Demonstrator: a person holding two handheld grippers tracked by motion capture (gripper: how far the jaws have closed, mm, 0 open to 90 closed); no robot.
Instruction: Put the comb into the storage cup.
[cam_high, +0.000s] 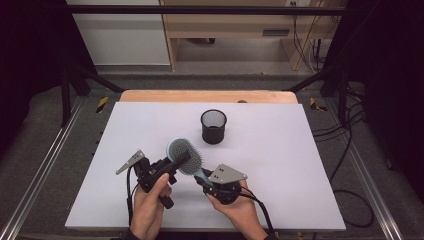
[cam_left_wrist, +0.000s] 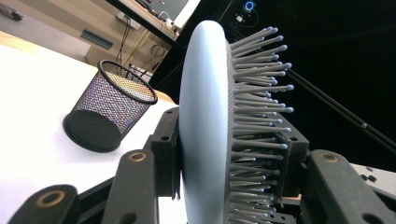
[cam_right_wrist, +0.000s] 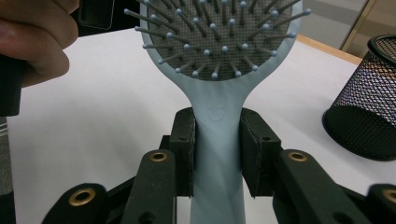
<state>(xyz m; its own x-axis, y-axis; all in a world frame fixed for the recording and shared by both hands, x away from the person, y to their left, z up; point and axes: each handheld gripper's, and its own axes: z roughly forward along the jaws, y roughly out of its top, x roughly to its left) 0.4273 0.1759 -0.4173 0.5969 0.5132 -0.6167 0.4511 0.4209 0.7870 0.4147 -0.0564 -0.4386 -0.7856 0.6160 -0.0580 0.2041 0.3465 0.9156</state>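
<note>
Between the two grippers, above the table (cam_high: 125, 150), hangs the light-blue hairbrush (cam_high: 184, 156): the left gripper (cam_high: 176, 162) is clamped across its head, the right gripper (cam_high: 204, 178) closed on its handle. It's lifted but not yet in the mesh pen cup (cam_high: 213, 126) beyond, likely its destination. The left gripper view catches bristles (cam_left_wrist: 261, 93) edge-on; the right gripper view shows them face-on.
</note>
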